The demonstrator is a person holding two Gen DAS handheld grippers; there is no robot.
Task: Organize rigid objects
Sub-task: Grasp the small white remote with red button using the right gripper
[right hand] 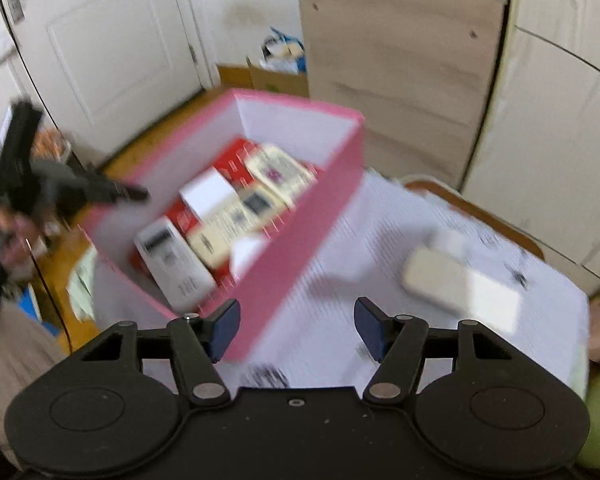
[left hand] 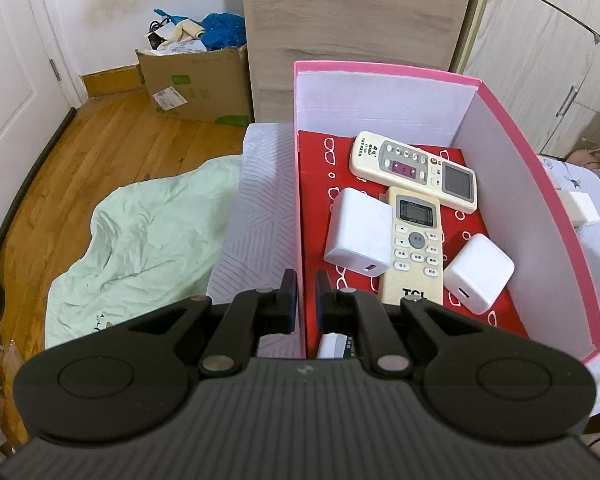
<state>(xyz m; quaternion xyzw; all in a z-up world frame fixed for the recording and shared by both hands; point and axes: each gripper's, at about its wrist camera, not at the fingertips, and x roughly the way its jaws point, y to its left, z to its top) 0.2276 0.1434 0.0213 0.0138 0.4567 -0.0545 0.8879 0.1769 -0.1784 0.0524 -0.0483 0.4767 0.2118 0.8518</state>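
A pink box (left hand: 540, 184) with a red lining stands on the patterned white bedspread (left hand: 256, 208). Inside lie a cream remote (left hand: 416, 248), a second remote (left hand: 412, 168) across its top, and two white chargers (left hand: 360, 232) (left hand: 480, 272). My left gripper (left hand: 306, 280) is shut on the box's left wall, one finger on each side; the right wrist view shows it at the rim (right hand: 134, 194). That view is blurred. My right gripper (right hand: 296, 320) is open and holds nothing, above the box's near corner (right hand: 260, 304). A cream and white device (right hand: 460, 284) lies on the bedspread outside the box.
A pale green cloth (left hand: 140, 240) lies on the wooden floor (left hand: 100, 140) to the left. A full cardboard box (left hand: 196, 80) stands by a wood-grain cabinet (left hand: 352, 12). Wardrobe doors (left hand: 548, 60) and a white door (right hand: 112, 40) bound the room. A white block (left hand: 580, 208) lies right of the box.
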